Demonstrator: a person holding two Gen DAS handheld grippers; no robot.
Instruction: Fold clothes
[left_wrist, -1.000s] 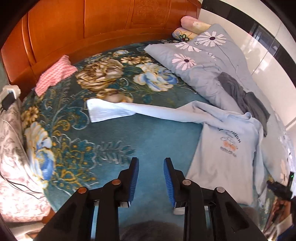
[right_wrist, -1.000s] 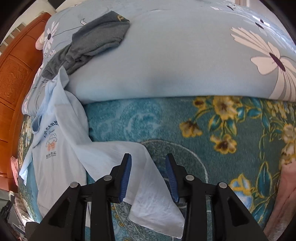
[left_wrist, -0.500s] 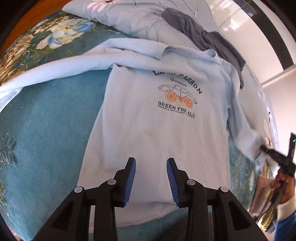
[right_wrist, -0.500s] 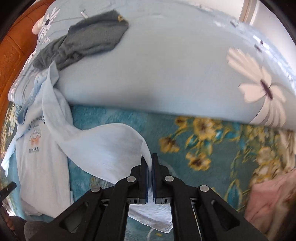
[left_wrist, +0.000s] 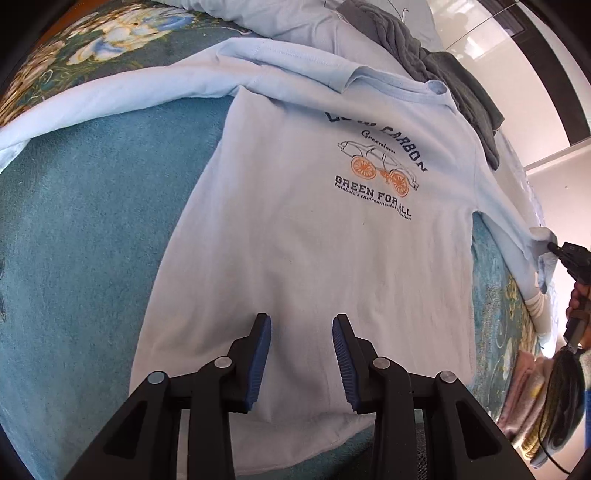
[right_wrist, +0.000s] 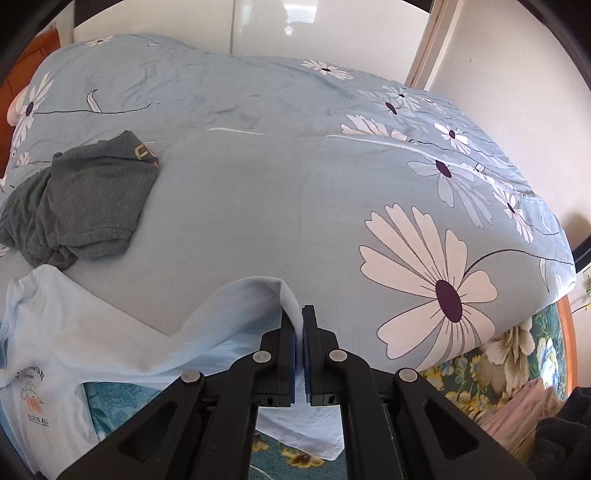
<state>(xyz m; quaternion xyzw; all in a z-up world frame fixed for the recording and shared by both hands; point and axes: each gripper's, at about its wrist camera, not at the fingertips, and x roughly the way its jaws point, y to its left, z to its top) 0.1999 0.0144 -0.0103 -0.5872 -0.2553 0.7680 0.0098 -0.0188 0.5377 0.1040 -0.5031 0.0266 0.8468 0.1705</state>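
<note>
Bed fills the room view, covered by a teal floral bedspread (left_wrist: 74, 229), with a bulky light-blue daisy-print duvet (right_wrist: 295, 206) heaped along its far side. Orange wooden headboard (right_wrist: 33, 70) at one end; glossy white wall panels (right_wrist: 155, 18) behind the duvet, a plain pale wall (right_wrist: 517, 92) with a cream door frame (right_wrist: 428, 48) to the right. Bright daylight, strong glare on a dark-framed window (left_wrist: 535, 74).

Bright daylight, sharp focus, glare upper right (fisheye-warped, dark corners)
</note>
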